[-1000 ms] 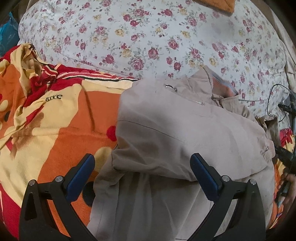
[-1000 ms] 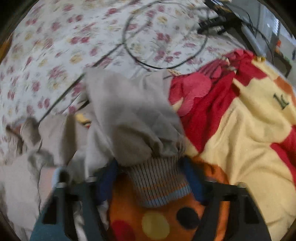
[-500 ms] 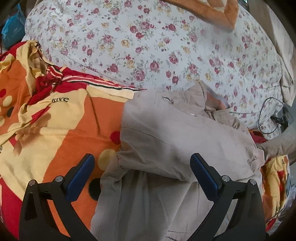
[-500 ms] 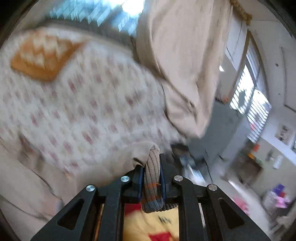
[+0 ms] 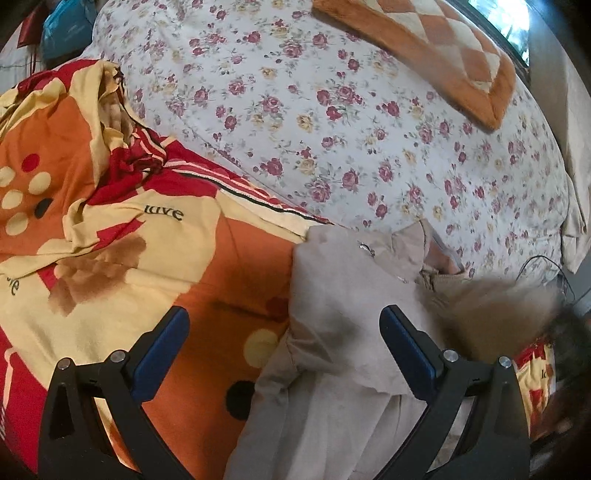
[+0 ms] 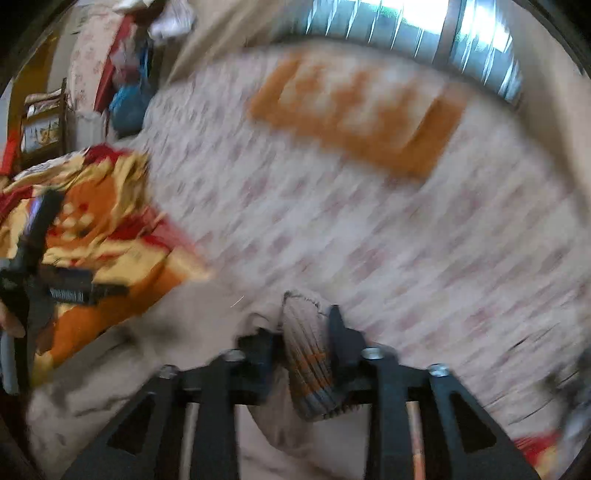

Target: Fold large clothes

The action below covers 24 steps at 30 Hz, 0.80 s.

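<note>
A beige zip jacket (image 5: 343, 288) lies on the bed, partly folded, collar toward the floral sheet. My left gripper (image 5: 284, 314) hangs open above the jacket's left edge with nothing between its blue pads. A blurred beige sleeve (image 5: 491, 306) sweeps in at the right of the left wrist view. In the blurred right wrist view, the sleeve's ribbed striped cuff (image 6: 310, 369) sits between the fingers of my right gripper (image 6: 297, 325). Its jaws are opening, and a gap shows beside the cuff on the left. The jacket body (image 6: 184, 332) lies just below, with the left gripper (image 6: 37, 266) at far left.
An orange, yellow and red blanket (image 5: 147, 258) covers the left of the bed under the jacket. The floral sheet (image 5: 332, 129) spreads behind, with an orange checked cushion (image 5: 424, 48) at the back. A black cable (image 5: 539, 266) lies at the right edge, a blue bag (image 5: 66, 33) far left.
My right gripper swung up and across the bed with the cuff, rolled over, and its jaws widened around the cuff. My left gripper drew back a little, still open.
</note>
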Available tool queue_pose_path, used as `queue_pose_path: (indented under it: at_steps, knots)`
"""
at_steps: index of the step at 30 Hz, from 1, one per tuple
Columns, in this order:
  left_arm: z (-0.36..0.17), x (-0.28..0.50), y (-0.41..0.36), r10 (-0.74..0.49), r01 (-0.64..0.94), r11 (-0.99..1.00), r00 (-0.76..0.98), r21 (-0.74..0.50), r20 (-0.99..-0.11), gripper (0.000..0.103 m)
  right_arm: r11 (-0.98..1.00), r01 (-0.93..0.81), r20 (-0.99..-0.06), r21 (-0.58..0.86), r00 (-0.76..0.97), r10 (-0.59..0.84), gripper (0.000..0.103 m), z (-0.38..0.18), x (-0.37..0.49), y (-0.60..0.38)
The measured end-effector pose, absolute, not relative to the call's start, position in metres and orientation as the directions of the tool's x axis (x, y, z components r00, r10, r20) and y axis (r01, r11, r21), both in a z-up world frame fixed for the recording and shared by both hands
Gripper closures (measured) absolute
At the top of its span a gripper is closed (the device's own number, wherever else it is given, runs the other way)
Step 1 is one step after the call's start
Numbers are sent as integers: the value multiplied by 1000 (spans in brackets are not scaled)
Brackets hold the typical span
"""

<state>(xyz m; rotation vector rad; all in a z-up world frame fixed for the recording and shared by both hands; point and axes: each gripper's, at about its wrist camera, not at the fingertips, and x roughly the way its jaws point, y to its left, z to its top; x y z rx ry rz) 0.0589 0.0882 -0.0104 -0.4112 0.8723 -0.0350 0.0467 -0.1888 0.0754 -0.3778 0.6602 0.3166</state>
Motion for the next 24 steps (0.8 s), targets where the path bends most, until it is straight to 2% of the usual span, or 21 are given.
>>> queue_pose_path:
  at_steps: [2,4,6,8,9,11,14,16,18,21,24]
  knots:
    - [-11,61,86,-213,-120,920,646,-373,-733,0,898,-412,-739,-157,652,170,58,39,60,-183]
    - [-10,62,82,-239,-98,917,642,-388,-728,0,908,-404,-762,-116,622,179,53,26,58,-195]
    - [-10,63,75,-274,-69,910,640,-409,-718,0,923,-372,-738,-103,650,180,33,34,46,-215]
    - [-12,64,67,-297,-52,905,635,-423,-714,0,947,-310,-687,-84,706,171,19,47,33,-237]
    - [-14,66,62,-308,-46,902,626,-429,-716,0,956,-285,-662,-74,730,167,17,51,33,-242]
    - [-20,68,53,-340,-20,900,593,-435,-730,0,973,-225,-646,-48,750,141,17,52,45,-238]
    - [-21,64,55,-328,-15,909,590,-416,-738,0,959,-281,-669,-43,721,181,17,47,57,-204]
    - [-19,63,64,-303,-39,913,604,-407,-737,0,925,-287,-659,-250,750,54,17,44,58,-166]
    - [-16,65,80,-299,-85,894,619,-440,-726,0,865,-284,-571,-415,821,-4,17,48,48,-143]
    - [-15,67,98,-304,-134,862,636,-489,-709,0,826,-304,-507,-475,862,25,16,57,36,-130]
    - [-15,68,106,-299,-153,852,643,-500,-705,0,818,-361,-548,-447,834,69,16,58,46,-116]
